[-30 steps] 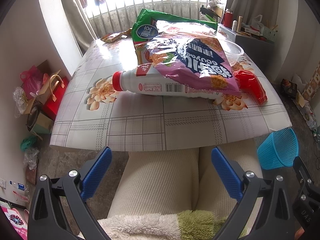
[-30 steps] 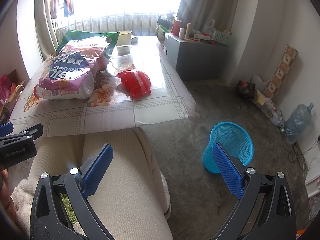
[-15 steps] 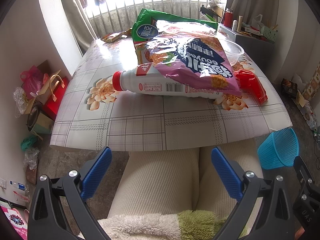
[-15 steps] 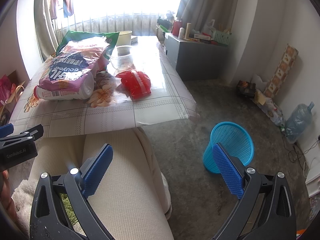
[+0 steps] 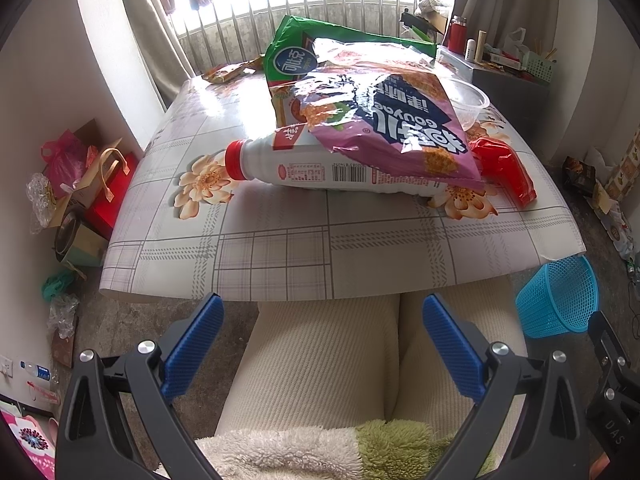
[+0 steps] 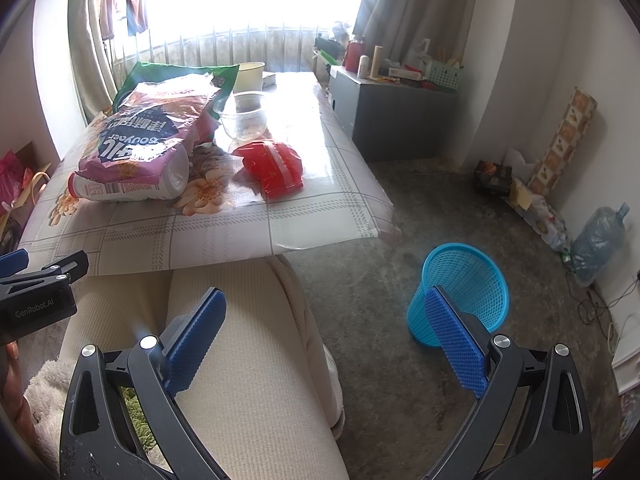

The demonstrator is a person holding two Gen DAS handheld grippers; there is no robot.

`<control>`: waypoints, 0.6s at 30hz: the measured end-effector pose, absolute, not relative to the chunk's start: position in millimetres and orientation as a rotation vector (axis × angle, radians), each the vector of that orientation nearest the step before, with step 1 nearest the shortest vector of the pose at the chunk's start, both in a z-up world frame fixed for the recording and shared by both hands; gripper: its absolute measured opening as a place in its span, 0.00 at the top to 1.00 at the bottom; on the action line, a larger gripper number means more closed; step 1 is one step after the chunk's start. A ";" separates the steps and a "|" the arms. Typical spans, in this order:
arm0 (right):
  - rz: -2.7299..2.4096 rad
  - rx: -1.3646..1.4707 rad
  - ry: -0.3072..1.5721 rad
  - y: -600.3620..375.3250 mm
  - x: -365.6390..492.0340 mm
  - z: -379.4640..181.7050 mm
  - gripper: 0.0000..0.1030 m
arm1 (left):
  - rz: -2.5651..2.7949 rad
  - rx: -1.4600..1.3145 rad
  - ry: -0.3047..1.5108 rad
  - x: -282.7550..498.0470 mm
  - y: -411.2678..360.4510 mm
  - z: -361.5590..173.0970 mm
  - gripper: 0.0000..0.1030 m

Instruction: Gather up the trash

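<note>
Hiding most of the bottle (image 5: 320, 174), a purple bag (image 5: 384, 128); both jaws wide

Left gripper (image 5: 319, 334) jaws spread wide, holding nothing, over cream ribbed trousers (image 5: 320, 364) | white plastic bottle with red cap (image 5: 304, 170) lying on floral plaid tablecloth (image 5: 280, 248); purple crinkled snack bag (image 5: 384, 120) draped over it; red wrapper (image 5: 506, 170) just right | blue mesh plastic basket (image 5: 560, 300) on floor, right
</note>
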State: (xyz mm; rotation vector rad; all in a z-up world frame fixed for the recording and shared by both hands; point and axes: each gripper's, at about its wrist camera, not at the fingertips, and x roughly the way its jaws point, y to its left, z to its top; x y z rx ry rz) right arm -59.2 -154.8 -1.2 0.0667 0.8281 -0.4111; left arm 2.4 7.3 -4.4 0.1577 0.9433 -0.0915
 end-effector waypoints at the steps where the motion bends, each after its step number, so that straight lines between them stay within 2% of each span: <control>1: -0.411 0.067 0.828 -154.8 -59.2 -1.2 0.08 | -0.092 0.158 0.943 2.5 7.9 -4.9 0.05; 14: -0.417 0.073 0.821 -153.3 -50.5 -0.1 0.08 | -0.101 0.158 0.939 3.9 10.2 -5.9 0.05; 18: -0.425 0.079 0.809 -157.3 -42.9 1.5 0.08 | -0.118 0.160 0.870 7.0 13.4 6.7 0.05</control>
